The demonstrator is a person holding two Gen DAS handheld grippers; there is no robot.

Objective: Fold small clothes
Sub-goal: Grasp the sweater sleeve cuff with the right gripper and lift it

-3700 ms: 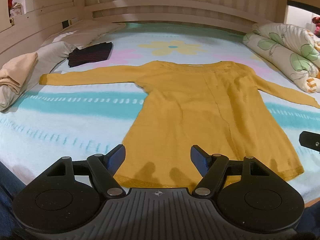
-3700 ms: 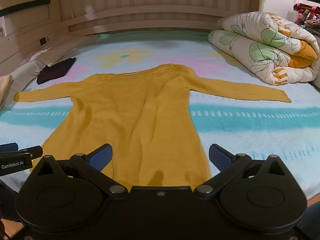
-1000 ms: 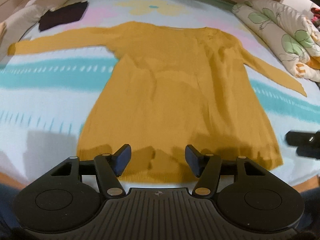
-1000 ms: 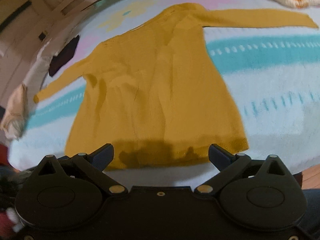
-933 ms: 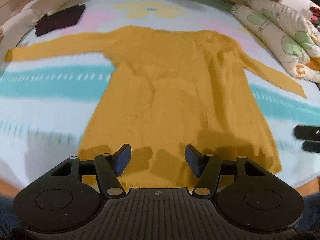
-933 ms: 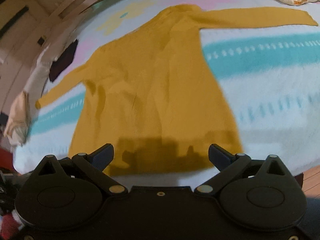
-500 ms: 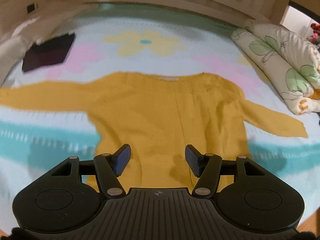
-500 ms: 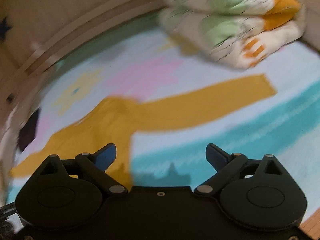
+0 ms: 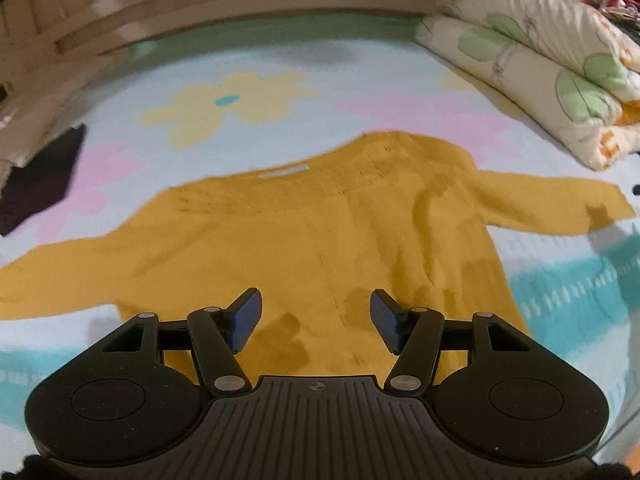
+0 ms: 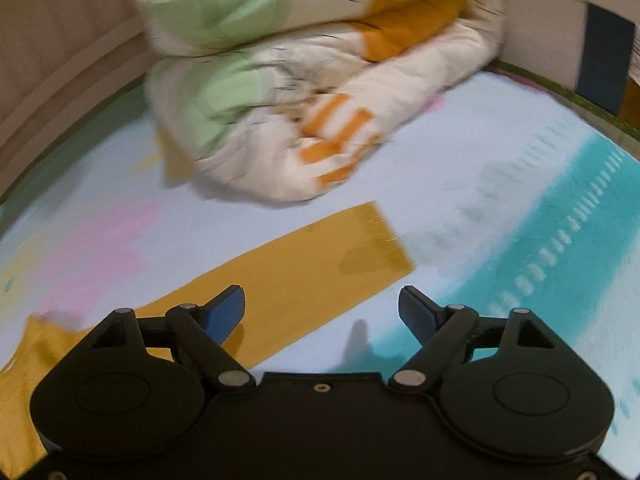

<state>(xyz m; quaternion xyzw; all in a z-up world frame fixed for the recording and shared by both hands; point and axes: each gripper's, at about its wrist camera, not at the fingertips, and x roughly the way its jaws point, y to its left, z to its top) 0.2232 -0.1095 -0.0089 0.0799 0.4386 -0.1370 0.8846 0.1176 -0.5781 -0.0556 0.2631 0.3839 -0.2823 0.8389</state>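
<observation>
The right gripper (image 10: 322, 306), which framed the hem a second ago, now hangs over the right sleeve cuff (image 10: 376, 244) of the flat mustard-yellow knit sweater (image 9: 320, 236) at 12 o'clock, jaws closing on nothing, while the half-open, empty left gripper (image 9: 316, 320) hovers mid-body, suggesting the sleeve folds first.

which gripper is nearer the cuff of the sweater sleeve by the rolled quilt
Right. The right gripper hangs just short of the sleeve cuff, jaws closing with nothing between them. The left gripper is over the sweater's body, well away from that cuff.
</observation>
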